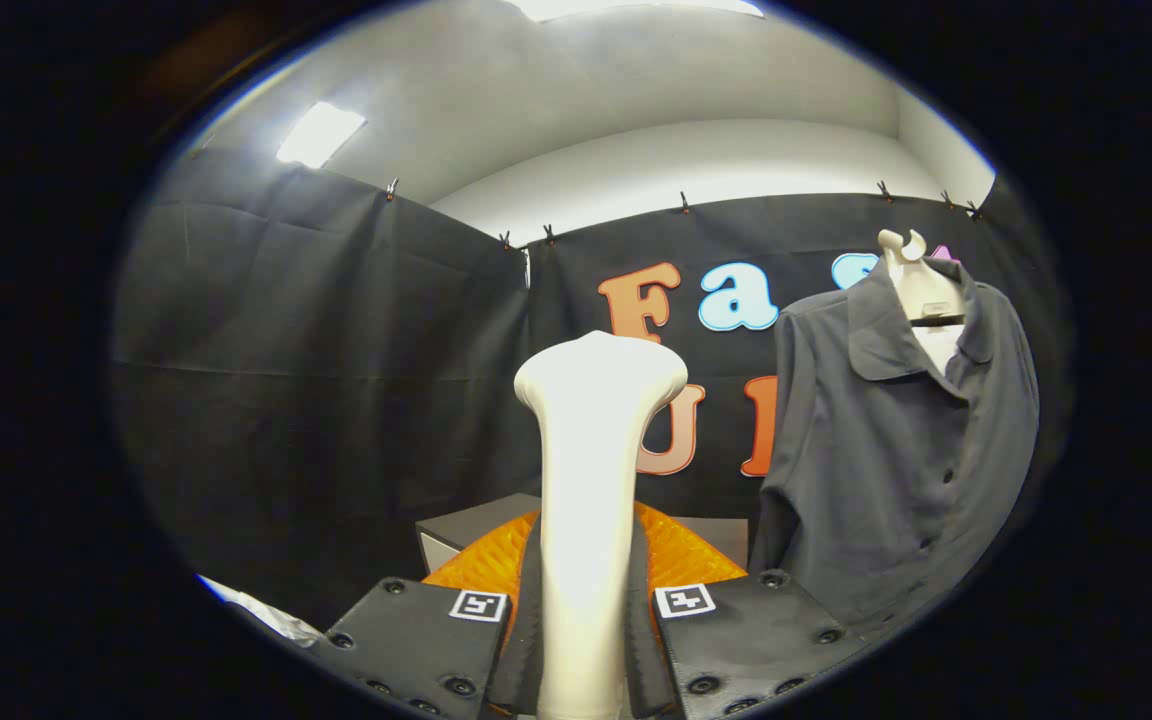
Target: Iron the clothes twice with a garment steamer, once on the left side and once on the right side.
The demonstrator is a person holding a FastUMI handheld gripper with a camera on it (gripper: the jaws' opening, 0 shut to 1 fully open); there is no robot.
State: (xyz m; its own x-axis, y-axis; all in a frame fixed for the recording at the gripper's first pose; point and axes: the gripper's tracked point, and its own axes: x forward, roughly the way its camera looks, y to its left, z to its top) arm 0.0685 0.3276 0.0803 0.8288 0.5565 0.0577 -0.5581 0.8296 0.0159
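Garment steamer (pixel 591 480) is upright between the gripper (pixel 584 640) fingers, handle clamped from both sides, both pads pressed flat against it, so jaws are closed on the steamer. Its body is pale and smooth, narrow along the handle, flaring into a wider rounded head at the top; the head sits well above the fingertips and tilts slightly away from the camera. Only the back of the head is visible, so can't tell anything about the steam plate side. Shirt (pixel 901 440) hangs beyond the fingers and off to the right of the steamer, well apart from it, no contact. It's dark grey, collared, buttoned down the front, facing the camera roughly square, on a pale hanger (pixel 921 285) with a hook at the top; one sleeve hangs down on the side nearest the steamer, with visible creases across the chest and lower front. Behind the steamer handle, low down, a grey box-like block (pixel 466 530), partly hidden by the fingers; can't tell what carries it. Something crumpled and light (pixel 266 612) sits at the lower left beside the left finger, too little visible to identify. Black cloth wall (pixel 316 380) runs behind everything, clipped along its top edge, white ceiling with lit panels (pixel 321 133) above.
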